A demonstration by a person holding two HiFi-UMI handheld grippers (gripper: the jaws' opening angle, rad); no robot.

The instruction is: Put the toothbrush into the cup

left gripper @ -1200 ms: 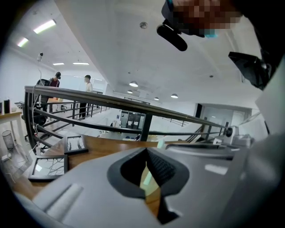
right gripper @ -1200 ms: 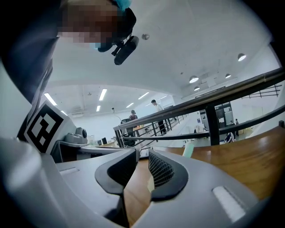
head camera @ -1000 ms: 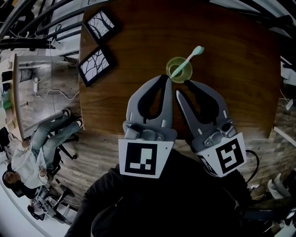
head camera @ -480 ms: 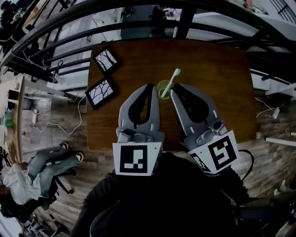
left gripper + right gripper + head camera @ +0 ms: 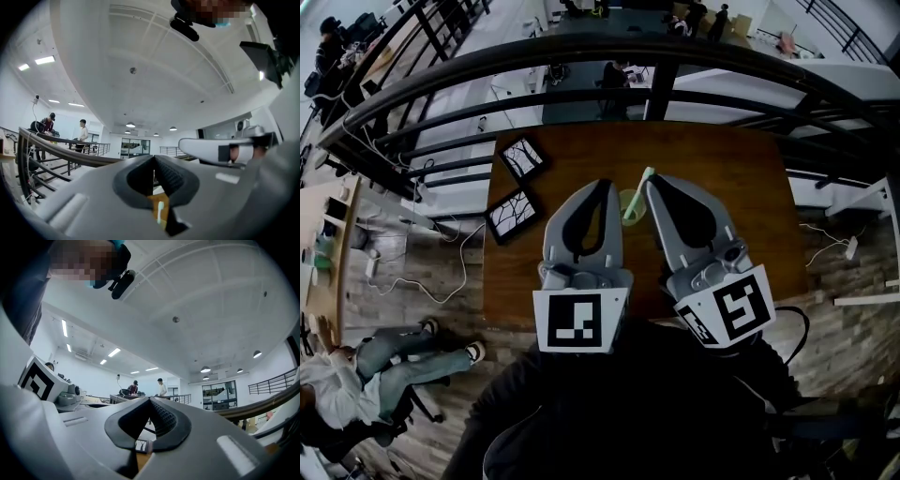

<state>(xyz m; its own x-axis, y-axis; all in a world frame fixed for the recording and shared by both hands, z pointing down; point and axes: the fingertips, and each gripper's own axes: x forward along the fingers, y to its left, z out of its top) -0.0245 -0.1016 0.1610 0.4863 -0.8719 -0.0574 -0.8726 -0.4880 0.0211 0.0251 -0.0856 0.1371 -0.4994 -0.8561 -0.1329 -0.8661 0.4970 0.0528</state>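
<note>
One toothbrush (image 5: 638, 194) stands in one pale green cup (image 5: 627, 202). Its long axis leans: the handle end is down in the cup and the brush head is up, tipped away from the person and slightly toward the right gripper's (image 5: 652, 181) tip. Toothbrush and cup sit in the narrow gap between the tips of the two grippers, below them on the bench (image 5: 727, 183). The cup is just beside the left gripper's (image 5: 606, 186) tip, and most of it is hidden behind the gripper bodies. Through the slot under the left gripper's jaws, the toothbrush shows as a pale upright sliver against the brown wood.

Both grippers are clenched and hold nothing. The left gripper's jaws meet at the tips with only air between them. The right gripper's jaws have just closed together, and nothing is between them either. The two grippers lie side by side, pointing away from the person, and their marker cubes face the head camera.

To the left of the left gripper, two framed pictures lie flat on the same bench, one (image 5: 523, 157) farther off than the other (image 5: 512, 214). Beyond the bench's far edge runs a dark railing (image 5: 581, 49).
</note>
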